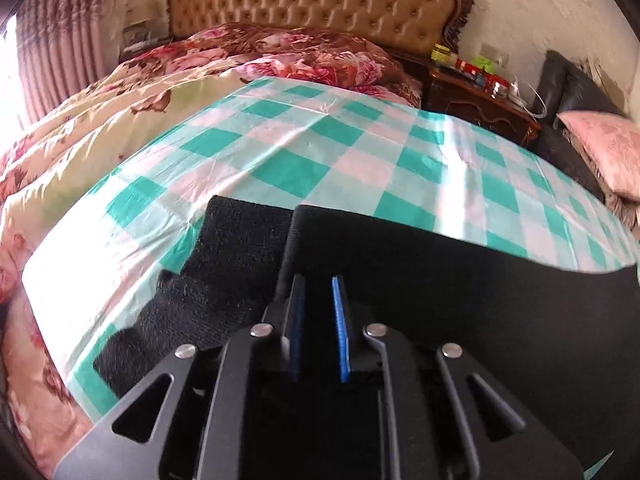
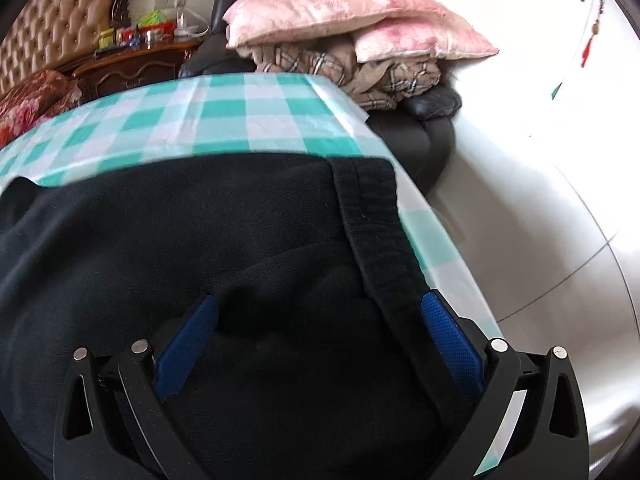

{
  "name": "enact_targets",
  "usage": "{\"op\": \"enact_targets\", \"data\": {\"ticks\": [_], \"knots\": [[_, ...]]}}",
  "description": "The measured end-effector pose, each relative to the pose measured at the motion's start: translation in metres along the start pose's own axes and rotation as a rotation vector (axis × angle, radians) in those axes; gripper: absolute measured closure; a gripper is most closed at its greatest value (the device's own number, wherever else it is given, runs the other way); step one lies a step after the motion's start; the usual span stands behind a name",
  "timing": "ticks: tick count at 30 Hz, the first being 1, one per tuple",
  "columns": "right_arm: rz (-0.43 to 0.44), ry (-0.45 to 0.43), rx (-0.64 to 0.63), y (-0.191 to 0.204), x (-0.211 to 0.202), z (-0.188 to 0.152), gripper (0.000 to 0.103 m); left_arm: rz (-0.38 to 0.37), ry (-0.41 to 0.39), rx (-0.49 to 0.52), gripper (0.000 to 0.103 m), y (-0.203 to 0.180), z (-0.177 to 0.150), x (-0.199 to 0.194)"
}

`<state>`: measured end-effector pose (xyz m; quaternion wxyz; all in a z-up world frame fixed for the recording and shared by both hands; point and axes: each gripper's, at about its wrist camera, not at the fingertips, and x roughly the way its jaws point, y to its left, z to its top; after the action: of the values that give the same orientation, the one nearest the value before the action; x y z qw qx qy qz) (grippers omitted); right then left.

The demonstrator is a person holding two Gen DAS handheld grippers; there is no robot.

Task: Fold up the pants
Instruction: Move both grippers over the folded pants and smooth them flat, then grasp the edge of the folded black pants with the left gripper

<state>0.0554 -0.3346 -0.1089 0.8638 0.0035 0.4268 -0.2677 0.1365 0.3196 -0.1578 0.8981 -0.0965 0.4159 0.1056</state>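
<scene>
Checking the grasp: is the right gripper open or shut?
Open: right gripper has its blue pads wide apart, straddling the pants.

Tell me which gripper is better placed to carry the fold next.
Left, probably: the left gripper looks shut on a fold of the black pants, while the right gripper is open over the waistband.

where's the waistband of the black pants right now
In the right wrist view the waistband runs down the right side of the black pants, along the right edge of the checked tablecloth, ending beside the open right gripper's right finger.
</scene>
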Motion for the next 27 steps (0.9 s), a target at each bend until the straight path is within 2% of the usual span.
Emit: {"op": "enact_targets", "data": {"ticks": [1,3,6,8,13,15,17,21,24,27], "knots": [[0.009,-0.013,0.004,0.003,-0.010,-0.003,0.006,0.008,-0.006,-0.003,0.071,-0.007,-0.001,-0.007],[0.037,-0.021,-0.019,0.014,-0.027,-0.011,0.006,-0.001,-0.035,0.040,0.058,-0.030,-0.010,-0.023],[0.050,-0.017,-0.040,0.026,-0.039,-0.023,0.006,-0.057,-0.032,0.126,0.058,-0.066,-0.039,-0.042],[0.079,0.004,-0.026,0.027,-0.042,-0.030,0.006,-0.088,-0.009,0.131,0.058,-0.075,-0.056,-0.048],[0.096,0.031,-0.026,0.029,-0.038,-0.042,0.006,-0.052,0.051,0.121,0.057,-0.060,-0.080,-0.041],[0.094,0.053,-0.019,0.027,-0.032,-0.047,0.006,-0.027,0.047,0.112,0.057,-0.049,-0.080,-0.042],[0.096,0.065,-0.012,0.026,-0.028,-0.051,0.006,0.043,0.040,0.073,0.057,-0.037,-0.074,-0.048],[0.113,0.070,-0.001,0.023,-0.026,-0.056,0.006,0.059,0.041,0.006,0.056,-0.012,-0.065,-0.050],[0.117,0.073,-0.003,0.023,-0.025,-0.056,0.006,0.012,0.041,-0.040,0.056,0.003,-0.060,-0.050],[0.118,0.073,-0.006,0.023,-0.024,-0.056,0.005,0.050,0.021,-0.035,0.057,0.010,-0.055,-0.054]]}}
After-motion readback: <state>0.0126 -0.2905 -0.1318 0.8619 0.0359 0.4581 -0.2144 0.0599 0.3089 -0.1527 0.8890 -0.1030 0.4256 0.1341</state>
